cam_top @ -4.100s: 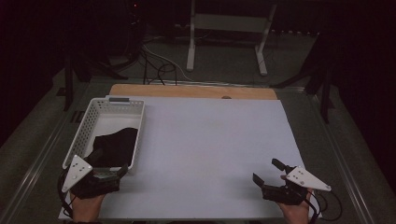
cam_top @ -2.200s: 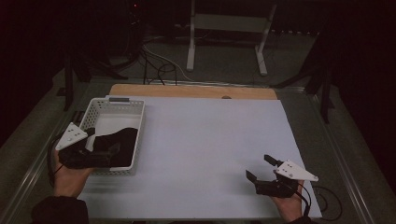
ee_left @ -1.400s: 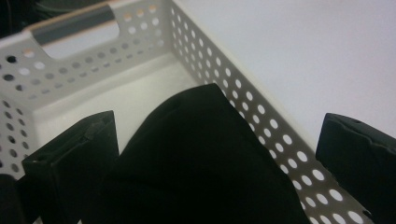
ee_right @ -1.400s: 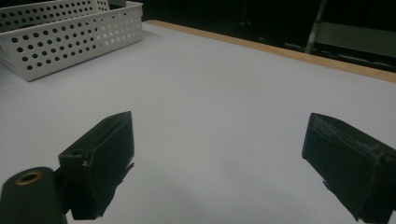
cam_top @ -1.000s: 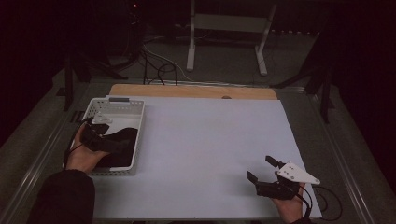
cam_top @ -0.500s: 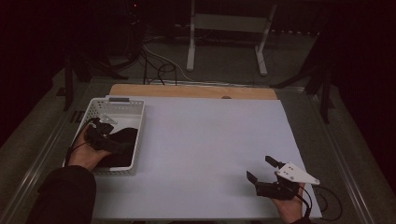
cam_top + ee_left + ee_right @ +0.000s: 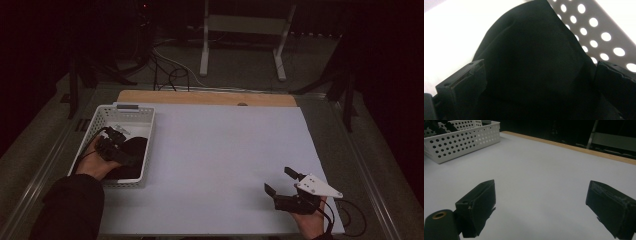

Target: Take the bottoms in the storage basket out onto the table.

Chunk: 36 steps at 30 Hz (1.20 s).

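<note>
Black cloth [image 7: 531, 62] is lying bunched in the near half of the white perforated basket [image 7: 135, 116], against its right wall. Over the last few seconds the left claw [image 7: 116, 145] has been travelling from the tabletop [image 7: 225, 150] just in front of the basket up over its near rim and down inside, which I judge to be the reach for a pick-up. Its jaws are standing wide apart, straddling the fabric, seemingly brushing it but not yet pinching anything. Well to the right of the basket, the right claw [image 7: 282, 182] is staying parked low over the bare tabletop, jaws likewise spread and holding nothing.
</note>
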Tool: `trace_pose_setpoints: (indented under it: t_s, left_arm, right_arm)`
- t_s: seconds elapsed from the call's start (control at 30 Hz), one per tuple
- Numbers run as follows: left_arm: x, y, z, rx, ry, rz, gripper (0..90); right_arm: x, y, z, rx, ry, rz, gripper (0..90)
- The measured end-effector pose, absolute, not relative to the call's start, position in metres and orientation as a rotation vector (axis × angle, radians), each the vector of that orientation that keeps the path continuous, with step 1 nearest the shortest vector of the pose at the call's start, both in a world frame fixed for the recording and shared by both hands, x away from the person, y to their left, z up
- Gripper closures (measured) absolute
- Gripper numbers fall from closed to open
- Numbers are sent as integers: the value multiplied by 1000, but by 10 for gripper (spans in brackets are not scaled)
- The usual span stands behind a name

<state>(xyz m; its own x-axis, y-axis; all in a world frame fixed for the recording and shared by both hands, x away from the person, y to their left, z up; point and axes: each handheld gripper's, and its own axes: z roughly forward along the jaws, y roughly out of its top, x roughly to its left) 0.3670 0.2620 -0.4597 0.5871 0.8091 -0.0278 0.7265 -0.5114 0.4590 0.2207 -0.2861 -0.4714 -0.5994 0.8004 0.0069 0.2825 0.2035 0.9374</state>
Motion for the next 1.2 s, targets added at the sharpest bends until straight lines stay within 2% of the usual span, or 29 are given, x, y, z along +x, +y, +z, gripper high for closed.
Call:
trace_pose_setpoints:
  t_s: [0.67, 1.2]
  left_arm:
    - [385, 258, -481, 2488, 1288, 111, 0]
    - [393, 256, -496, 2502, 1394, 99, 0]
  right_arm:
    - [221, -286, -471, 1006, 1994, 1387, 91]
    - [220, -287, -471, 1004, 1991, 1389, 91]
